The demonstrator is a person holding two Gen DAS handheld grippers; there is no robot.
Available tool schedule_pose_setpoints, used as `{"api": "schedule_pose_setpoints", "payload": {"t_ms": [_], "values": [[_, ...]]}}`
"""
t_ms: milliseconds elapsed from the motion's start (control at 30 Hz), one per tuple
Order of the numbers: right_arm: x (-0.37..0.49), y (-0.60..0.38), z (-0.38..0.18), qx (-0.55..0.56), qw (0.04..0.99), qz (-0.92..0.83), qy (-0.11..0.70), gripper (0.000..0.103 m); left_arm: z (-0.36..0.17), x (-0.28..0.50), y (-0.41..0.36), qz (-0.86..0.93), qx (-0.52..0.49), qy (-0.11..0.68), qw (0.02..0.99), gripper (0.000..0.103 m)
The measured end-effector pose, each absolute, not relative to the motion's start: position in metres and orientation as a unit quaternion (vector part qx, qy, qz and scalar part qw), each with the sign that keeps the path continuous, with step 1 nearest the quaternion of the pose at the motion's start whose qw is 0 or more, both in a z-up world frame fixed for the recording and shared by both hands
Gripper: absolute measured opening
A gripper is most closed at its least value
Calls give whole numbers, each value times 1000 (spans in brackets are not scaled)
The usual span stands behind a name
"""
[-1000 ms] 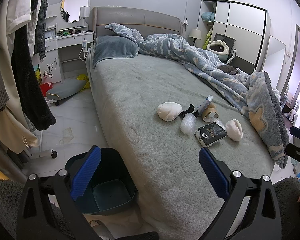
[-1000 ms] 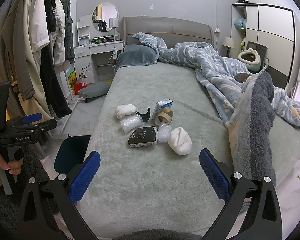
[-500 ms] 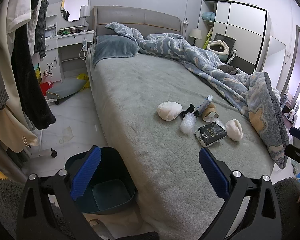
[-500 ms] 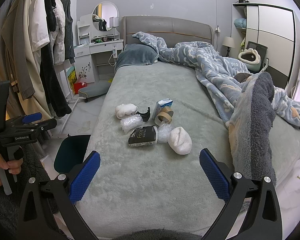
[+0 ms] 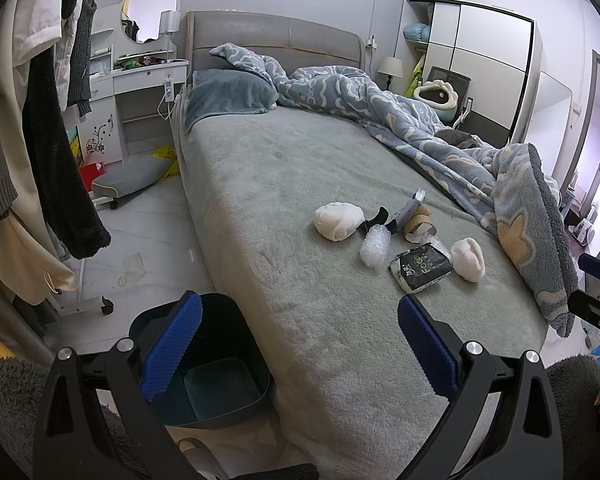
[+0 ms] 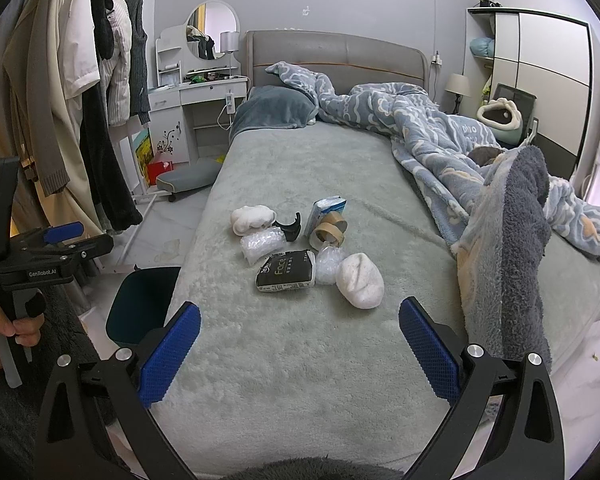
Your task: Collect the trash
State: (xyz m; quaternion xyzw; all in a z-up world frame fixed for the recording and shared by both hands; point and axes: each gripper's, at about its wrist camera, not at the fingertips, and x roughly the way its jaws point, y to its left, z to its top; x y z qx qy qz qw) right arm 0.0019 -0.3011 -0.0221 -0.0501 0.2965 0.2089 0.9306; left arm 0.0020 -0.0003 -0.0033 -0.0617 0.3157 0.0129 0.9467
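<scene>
I am holding both hand-held grippers wide apart and empty: the left hand-held gripper (image 5: 296, 344) over the bed's near corner, the right hand-held gripper (image 6: 298, 350) facing the trash pile. The trash is sitting clustered mid-bed (image 6: 300, 380): two white wads (image 6: 360, 280), bubble wrap (image 6: 262, 244), a black packet (image 6: 286, 272), a tape core (image 6: 331, 232), a blue-white pack (image 6: 324, 210) and a black clip (image 6: 291, 226), most of them touching. The dark bin (image 5: 216, 376) is standing on the floor just beside the bed. Risks I am weighing: pinching the plush cover along with a flat packet; crushy wrap slipping out; nudging neighbours and scattering them toward the blanket (image 6: 508, 240); dropping short of the bin, since it is sitting low, well apart from the pile.
</scene>
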Motion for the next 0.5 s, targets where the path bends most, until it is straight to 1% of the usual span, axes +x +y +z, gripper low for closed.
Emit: {"api": "schedule_pose_setpoints", "payload": {"t_ms": [500], "values": [[2,-300,-23,-51,930,208,297,100,-6,0,-5,12,-61,317,946,100]]}}
